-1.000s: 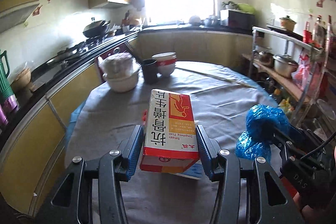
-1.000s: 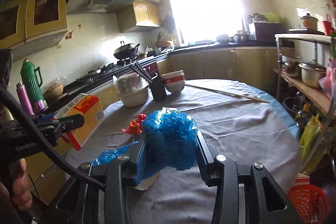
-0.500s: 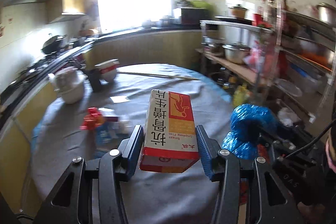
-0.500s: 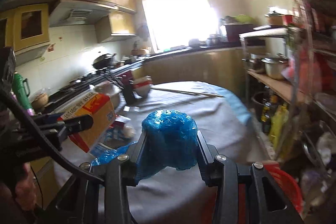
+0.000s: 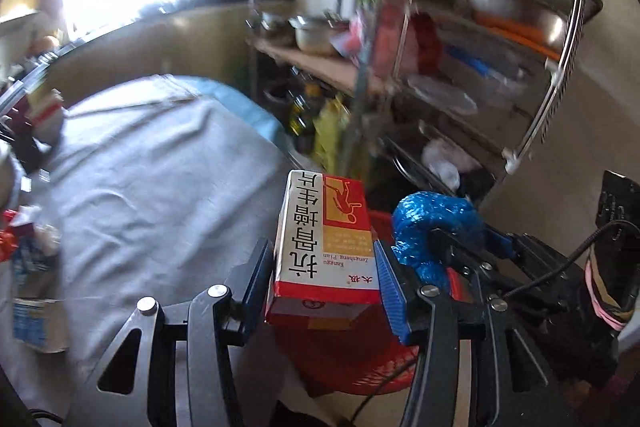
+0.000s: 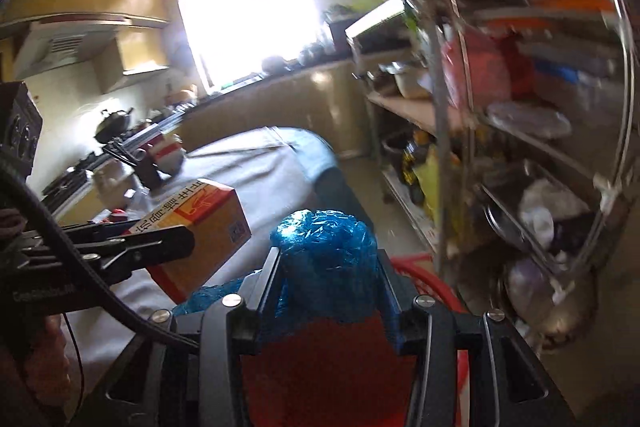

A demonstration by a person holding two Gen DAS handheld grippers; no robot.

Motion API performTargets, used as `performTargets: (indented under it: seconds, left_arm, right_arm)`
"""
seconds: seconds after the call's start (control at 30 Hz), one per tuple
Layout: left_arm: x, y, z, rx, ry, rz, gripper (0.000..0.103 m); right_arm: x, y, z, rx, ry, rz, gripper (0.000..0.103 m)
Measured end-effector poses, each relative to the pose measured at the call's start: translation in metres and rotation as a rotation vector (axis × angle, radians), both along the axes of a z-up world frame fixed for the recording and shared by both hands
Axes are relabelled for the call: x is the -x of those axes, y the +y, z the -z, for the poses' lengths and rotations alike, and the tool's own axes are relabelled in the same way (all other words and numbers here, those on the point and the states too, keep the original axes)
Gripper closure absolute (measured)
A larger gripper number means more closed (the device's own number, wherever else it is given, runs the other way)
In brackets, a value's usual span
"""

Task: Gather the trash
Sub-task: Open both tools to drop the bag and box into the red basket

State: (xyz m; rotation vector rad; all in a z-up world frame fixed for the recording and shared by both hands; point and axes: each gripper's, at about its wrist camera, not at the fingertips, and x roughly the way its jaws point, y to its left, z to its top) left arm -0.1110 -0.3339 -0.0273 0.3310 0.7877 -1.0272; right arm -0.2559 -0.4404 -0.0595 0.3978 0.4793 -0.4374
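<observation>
While held over red basket (image 5: 352, 359) | rectangular carton (image 5: 324, 247) | crinkly blue plastic (image 6: 326, 259)

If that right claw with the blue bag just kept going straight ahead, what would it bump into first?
Probably the metal rack of pots beyond the red basket. The right claw, shut on the blue bag, points over the basket's rim, though blur makes depth unclear.

Both views are lit from a blown-out window (image 6: 240, 3) — its glare washes the surrounding wall. The metal rack (image 5: 480, 47) is smeared by motion blur; fisheye bending and dark vignetting are seen at the edges.
</observation>
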Motion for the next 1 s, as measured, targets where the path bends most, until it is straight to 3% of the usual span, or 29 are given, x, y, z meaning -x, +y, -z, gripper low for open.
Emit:
performTargets:
  seconds: [0.1,0.27,0.43,0.53,0.8,0.87,1.0]
  left_arm:
    - [-0.003,-0.012,0.015,-0.015,0.056,0.035,0.049]
    - [-0.008,-0.024,0.031,-0.049,0.066,0.052,0.045]
    - [-0.016,-0.002,0.027,-0.042,0.046,0.020,0.045]
    - [-0.022,0.019,0.018,-0.041,-0.007,-0.026,0.045]
    - [-0.046,0.124,-0.019,-0.041,-0.229,-0.299,0.035]
    - [-0.056,0.150,-0.024,-0.046,-0.248,-0.370,0.029]
    - [-0.088,0.215,-0.031,-0.038,-0.229,-0.559,0.029]
  right_arm:
    - [0.000,-0.018,0.022,-0.063,0.037,0.016,0.049]
    - [-0.002,-0.033,0.037,-0.118,0.055,0.047,0.042]
    - [-0.005,-0.036,0.033,-0.109,0.041,0.054,0.042]
    - [-0.010,-0.027,0.026,-0.092,0.024,0.044,0.042]
    - [-0.044,0.018,0.002,-0.071,0.007,-0.081,0.042]
    - [-0.058,0.033,-0.006,-0.067,-0.002,-0.132,0.042]
    - [-0.097,0.069,-0.022,-0.051,-0.004,-0.243,0.042]
